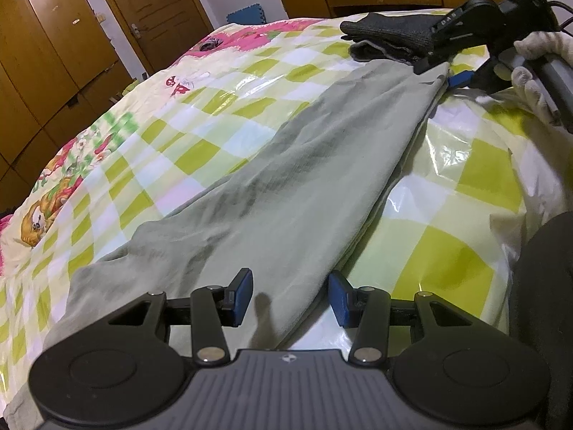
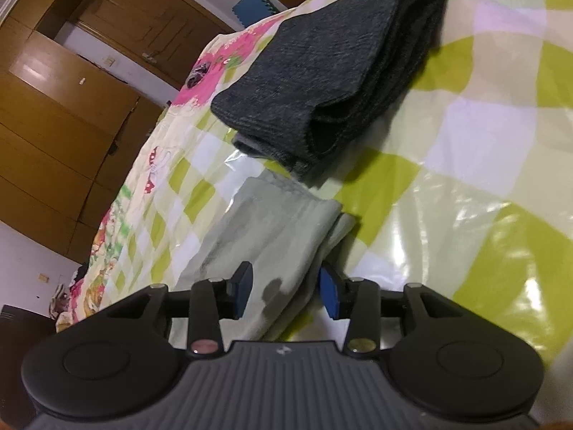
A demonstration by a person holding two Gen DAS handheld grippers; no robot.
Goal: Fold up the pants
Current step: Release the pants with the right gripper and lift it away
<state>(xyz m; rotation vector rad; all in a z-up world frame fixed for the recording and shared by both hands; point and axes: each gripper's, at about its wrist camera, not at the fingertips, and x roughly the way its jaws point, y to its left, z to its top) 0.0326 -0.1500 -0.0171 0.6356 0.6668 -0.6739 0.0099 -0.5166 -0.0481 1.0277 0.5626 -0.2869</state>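
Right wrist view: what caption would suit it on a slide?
Open right tongs astride the end of pale green pants, folded dark garment beyond on a checked bed cover.

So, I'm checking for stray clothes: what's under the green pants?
Around the green pants, only the checked plastic-covered bedspread shows. Anything beneath the fabric itself is hidden.

The pale green cotton pants [image 1: 304,165] run under the left gripper's black body, so their near end is hidden. The folded dark grey knit garment [image 1: 390,36] is partly covered by the right gripper [image 1: 442,71]. A dark sleeve [image 1: 544,304] is cut off at the frame's right edge.
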